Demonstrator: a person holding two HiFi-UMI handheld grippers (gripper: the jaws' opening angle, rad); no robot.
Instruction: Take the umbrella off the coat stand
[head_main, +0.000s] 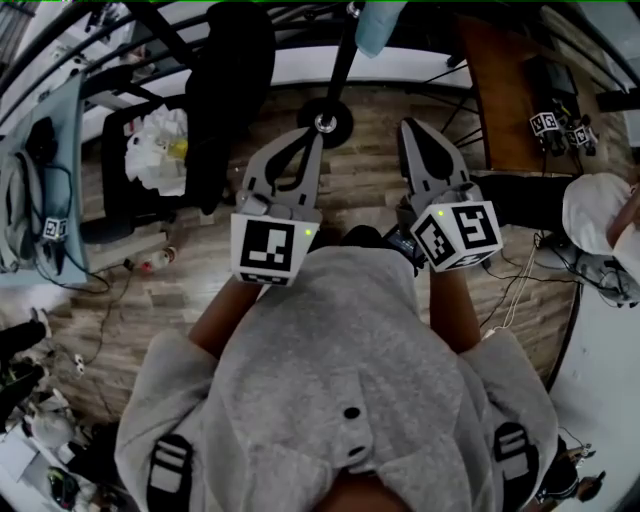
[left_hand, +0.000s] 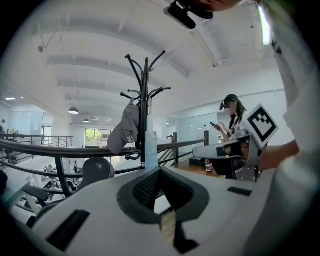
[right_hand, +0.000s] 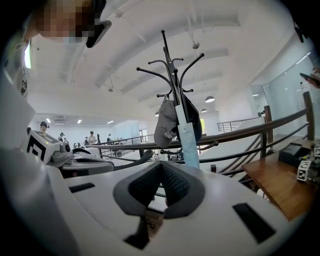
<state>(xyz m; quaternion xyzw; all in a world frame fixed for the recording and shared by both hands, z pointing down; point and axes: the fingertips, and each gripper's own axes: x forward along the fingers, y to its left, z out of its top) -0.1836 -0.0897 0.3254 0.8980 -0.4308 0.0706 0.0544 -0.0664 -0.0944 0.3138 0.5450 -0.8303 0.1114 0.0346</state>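
Straight ahead of both tools stands the black coat stand (left_hand: 145, 100), and the folded pale-blue umbrella (right_hand: 189, 145) hangs upright against its pole, below the curved hooks and just beside a grey cap (right_hand: 166, 127) that hangs from one of them. From the head view the stand's round base (head_main: 325, 122) sits on the wood floor just beyond the jaw tips, and only the umbrella's lower end shows at the top edge of that view. The left gripper (left_hand: 159, 170) has its jaws pressed together with nothing between them, and its tip is short of the umbrella. The right gripper (right_hand: 161, 164) looks the same, jaws closed and empty, also apart from the umbrella. The two tools are side by side in front of the person's grey hooded top (head_main: 340, 380). Off to the left on the floor is a dark open bin (head_main: 115, 190) holding a crumpled white bag (head_main: 155, 145) with something yellow in it. A wooden table (head_main: 500, 80) lies to the right of the stand
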